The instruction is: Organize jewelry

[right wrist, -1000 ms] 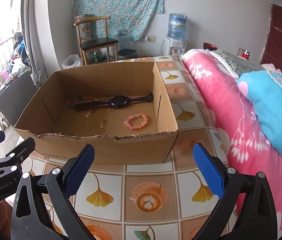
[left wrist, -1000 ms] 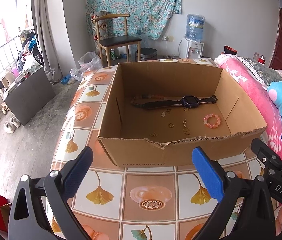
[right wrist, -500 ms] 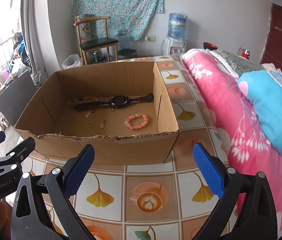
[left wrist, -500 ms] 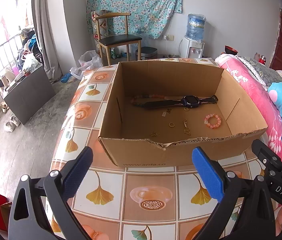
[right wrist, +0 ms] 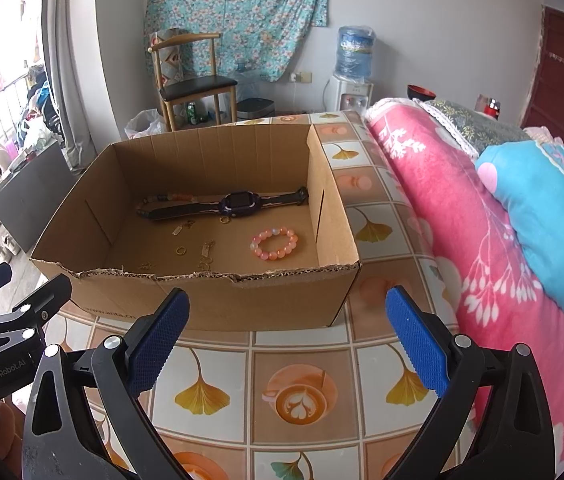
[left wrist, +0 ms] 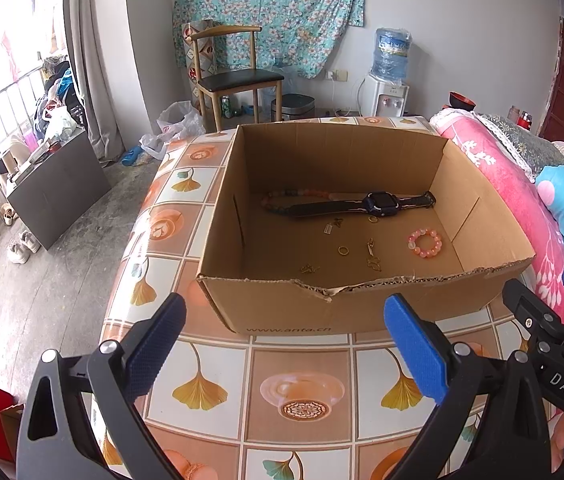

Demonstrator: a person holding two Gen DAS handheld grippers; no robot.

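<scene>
An open cardboard box (left wrist: 282, 312) (right wrist: 242, 304) sits on the tiled table. Inside lie a dark watch (left wrist: 380, 202) (right wrist: 240, 202), a pink bead bracelet (left wrist: 425, 242) (right wrist: 274, 243), a multicoloured bead string (left wrist: 294, 194) (right wrist: 162, 199) and several small gold pieces, among them a ring (left wrist: 343, 250) (right wrist: 180, 251). My left gripper (left wrist: 282, 344) hovers open in front of the box's near wall, holding nothing. My right gripper (right wrist: 286, 338) is open too, near the box's front right corner. Each gripper shows at the edge of the other's view.
The patterned table top (left wrist: 302, 396) has free room in front of the box. A pink blanket (right wrist: 462, 220) and a blue pillow (right wrist: 550, 216) lie along the right. A wooden chair (left wrist: 234, 76) and a water dispenser (left wrist: 388, 80) stand at the back wall.
</scene>
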